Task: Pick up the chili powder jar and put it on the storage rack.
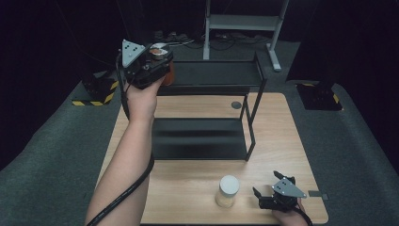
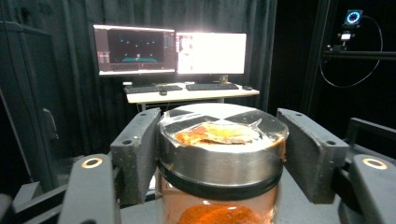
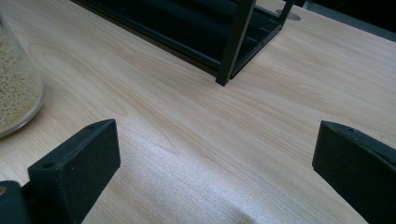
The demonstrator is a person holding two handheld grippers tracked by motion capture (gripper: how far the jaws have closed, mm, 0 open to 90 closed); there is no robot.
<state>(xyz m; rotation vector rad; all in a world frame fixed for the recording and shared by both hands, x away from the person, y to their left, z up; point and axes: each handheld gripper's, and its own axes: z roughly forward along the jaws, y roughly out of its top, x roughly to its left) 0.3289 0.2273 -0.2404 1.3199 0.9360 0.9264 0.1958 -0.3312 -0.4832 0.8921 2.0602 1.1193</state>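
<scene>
A glass jar [image 1: 168, 71] with orange contents and a silver lid [image 2: 219, 140] stands at the left end of the black rack's top shelf [image 1: 211, 73]. My left gripper [image 1: 162, 59] is raised there, its jaws on either side of the lid. The pads [image 2: 140, 144] sit very close to the lid, and a thin gap shows on the right side. A second jar [image 1: 227, 190] with pale grains and a white lid stands on the wooden table near the front edge. My right gripper [image 1: 267, 183] rests just right of it, open with nothing between the jaws [image 3: 215, 158].
The black two-level rack [image 1: 202, 139] takes up the middle of the table [image 1: 277, 136], and its front corner post [image 3: 233, 42] is ahead of my right gripper. The grain jar's side [image 3: 16, 88] is at that gripper's left. Monitors and a desk [image 2: 187, 93] stand far behind.
</scene>
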